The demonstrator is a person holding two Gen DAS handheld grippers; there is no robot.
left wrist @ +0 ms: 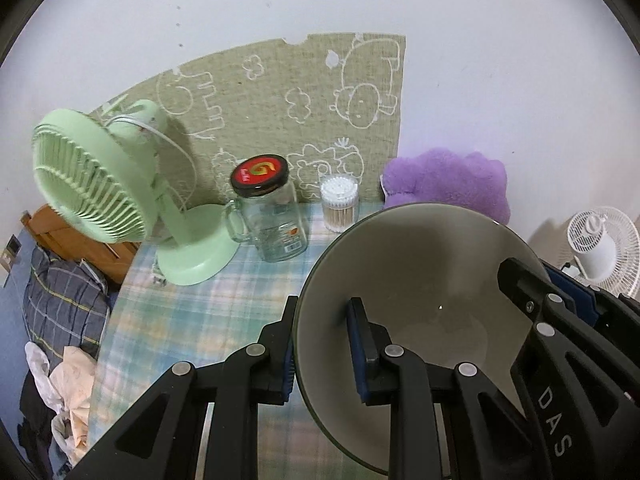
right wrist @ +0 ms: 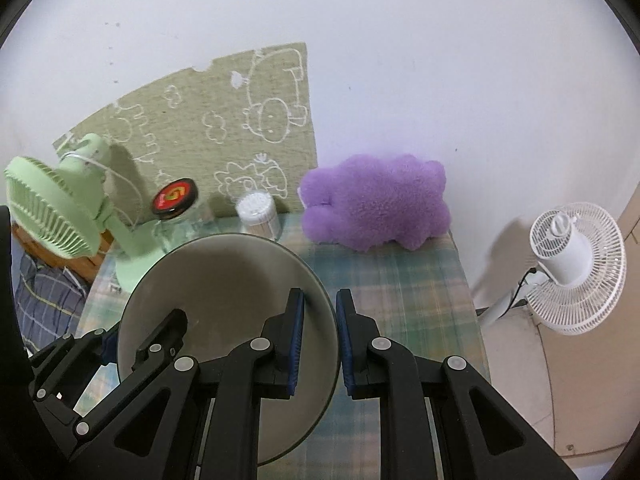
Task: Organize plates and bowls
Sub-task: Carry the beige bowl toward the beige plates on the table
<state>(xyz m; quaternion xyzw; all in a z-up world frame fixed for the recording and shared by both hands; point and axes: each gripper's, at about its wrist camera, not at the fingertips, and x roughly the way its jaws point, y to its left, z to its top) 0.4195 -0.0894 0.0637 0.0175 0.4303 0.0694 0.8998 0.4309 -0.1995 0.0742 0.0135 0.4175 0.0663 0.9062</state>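
A wide bowl (left wrist: pixel 420 264), pale grey inside with a dark outside, hangs tilted above the plaid tablecloth (left wrist: pixel 192 320). My left gripper (left wrist: pixel 324 344) is shut on the bowl's left rim, one pad inside and one outside. In the right wrist view the same bowl (right wrist: pixel 224 276) fills the lower left, and my right gripper (right wrist: pixel 320 332) is shut on its right rim. Each gripper shows in the other's view: the right gripper (left wrist: pixel 520 284) at the bowl's far side, the left gripper (right wrist: pixel 144 336) at the bowl's left edge. No plates or other bowls are in view.
At the back of the table stand a green fan (left wrist: pixel 104 184), a glass jar with a red and black lid (left wrist: pixel 272 216), a tub of cotton swabs (left wrist: pixel 339 202) and a purple plush cushion (right wrist: pixel 372 204). A white fan (right wrist: pixel 576 268) stands on the floor at the right.
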